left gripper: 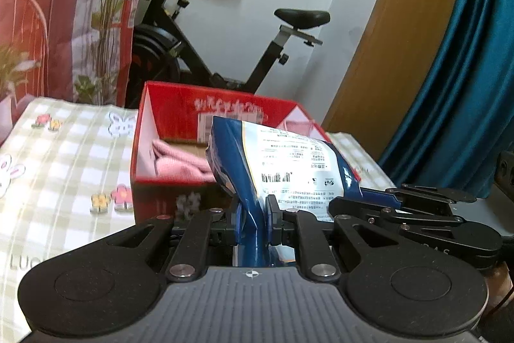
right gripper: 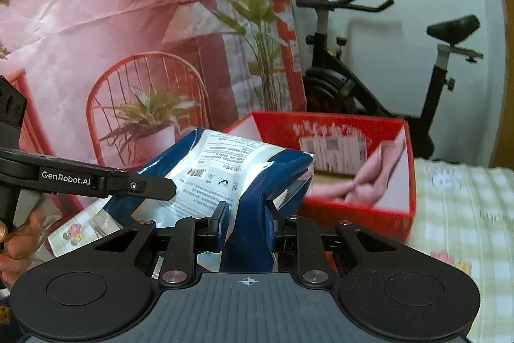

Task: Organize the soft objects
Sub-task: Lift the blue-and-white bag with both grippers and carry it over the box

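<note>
Gripping one blue-and-white packet (left gripper: 289, 163) at opposite ends, both grippers' fingers clamped on it, red box (left gripper: 225, 108) behind.

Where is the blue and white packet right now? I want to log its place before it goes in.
The blue and white packet is held up between both claws, just in front of the open red box, which holds a pink cloth.

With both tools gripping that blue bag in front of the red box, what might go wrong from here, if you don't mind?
1. Each tool, left and right, pinches only a fold of the glossy blue bag, so it might slip.
2. The red box already holds pink cloth; the bag may snag the near wall.
</note>
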A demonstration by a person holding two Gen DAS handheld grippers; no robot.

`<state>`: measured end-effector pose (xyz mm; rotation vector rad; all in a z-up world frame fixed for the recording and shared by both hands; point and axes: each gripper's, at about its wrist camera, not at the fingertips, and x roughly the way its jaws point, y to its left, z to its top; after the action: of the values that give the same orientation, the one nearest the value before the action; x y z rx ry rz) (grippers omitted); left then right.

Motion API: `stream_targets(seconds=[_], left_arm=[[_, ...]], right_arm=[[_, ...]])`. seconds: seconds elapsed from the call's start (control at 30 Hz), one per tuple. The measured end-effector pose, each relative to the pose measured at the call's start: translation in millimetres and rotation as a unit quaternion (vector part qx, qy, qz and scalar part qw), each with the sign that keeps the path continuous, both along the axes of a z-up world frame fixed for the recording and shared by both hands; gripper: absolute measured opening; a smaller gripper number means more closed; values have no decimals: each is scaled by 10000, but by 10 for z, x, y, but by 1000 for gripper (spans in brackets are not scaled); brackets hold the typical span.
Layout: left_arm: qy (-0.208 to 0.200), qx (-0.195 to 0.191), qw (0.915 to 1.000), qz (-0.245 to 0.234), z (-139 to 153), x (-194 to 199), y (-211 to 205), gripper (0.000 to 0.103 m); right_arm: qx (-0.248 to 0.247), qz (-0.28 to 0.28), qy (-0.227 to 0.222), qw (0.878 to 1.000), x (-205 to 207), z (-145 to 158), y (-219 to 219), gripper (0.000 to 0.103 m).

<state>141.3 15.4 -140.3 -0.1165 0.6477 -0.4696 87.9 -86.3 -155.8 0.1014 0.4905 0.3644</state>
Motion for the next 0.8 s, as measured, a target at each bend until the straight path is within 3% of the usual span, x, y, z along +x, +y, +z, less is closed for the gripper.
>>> stream_targets(seconds=[0.4,0.6,0.8], left_arm=[[-33,-157,9998,122,180,940,34,15],[4,-90,9997,231,174,1332,-16,15],[402,5,9987,315,-21,1702,-45,15]], right_arm=[[-322,53,-235,9992,1022,334,-115,21],[-378,23,-164,9991,1550,276,-188,21],[-449,20,226,9987,2013,66,-226,21]])
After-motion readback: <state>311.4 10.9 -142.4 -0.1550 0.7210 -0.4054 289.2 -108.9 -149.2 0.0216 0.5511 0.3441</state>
